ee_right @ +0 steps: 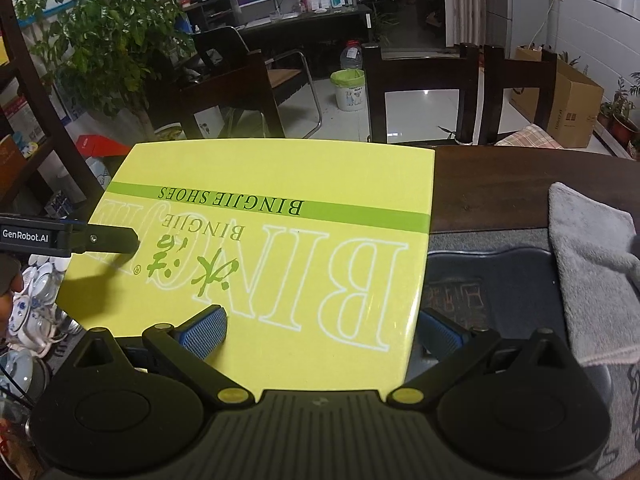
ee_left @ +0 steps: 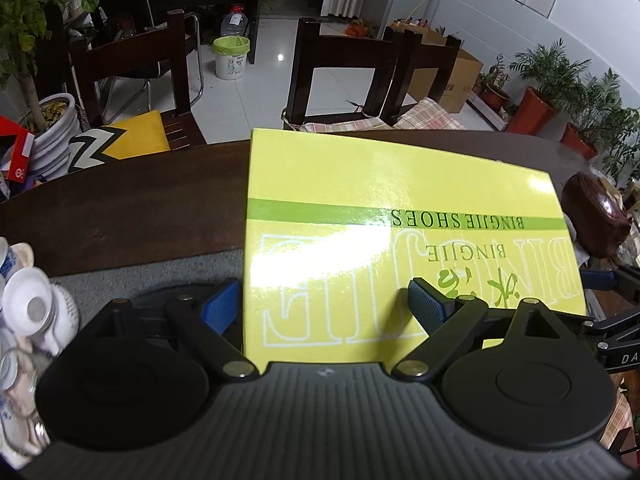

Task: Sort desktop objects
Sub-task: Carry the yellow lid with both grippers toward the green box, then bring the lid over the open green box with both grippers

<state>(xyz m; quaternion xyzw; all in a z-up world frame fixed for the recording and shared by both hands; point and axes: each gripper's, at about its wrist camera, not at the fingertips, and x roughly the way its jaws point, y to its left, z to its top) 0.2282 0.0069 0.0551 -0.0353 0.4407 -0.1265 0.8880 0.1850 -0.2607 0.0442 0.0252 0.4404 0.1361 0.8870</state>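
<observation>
A yellow-green shoe box (ee_left: pixel 400 200) printed "BINGJIE SHOES" hangs raised over the dark wooden table (ee_left: pixel 120 208), its far edge reaching past the table's rim. My left gripper (ee_left: pixel 324 300) is open: its left finger lies against the box's left side and its right finger hovers over the lid. My right gripper (ee_right: pixel 320 328) is open too, mirrored on the box (ee_right: pixel 280 176): right finger against the right side, left finger over the lid. The box sits squeezed between those two outer fingers. What is under the box is hidden.
Several porcelain tea cups (ee_left: pixel 24 300) crowd the table's left end. A brown round pouch (ee_left: pixel 596 216) lies at the right. A grey towel (ee_right: pixel 592 272) drapes beside a dark tea tray (ee_right: pixel 492 280). Dark wooden chairs (ee_left: pixel 340 64) stand beyond the far edge.
</observation>
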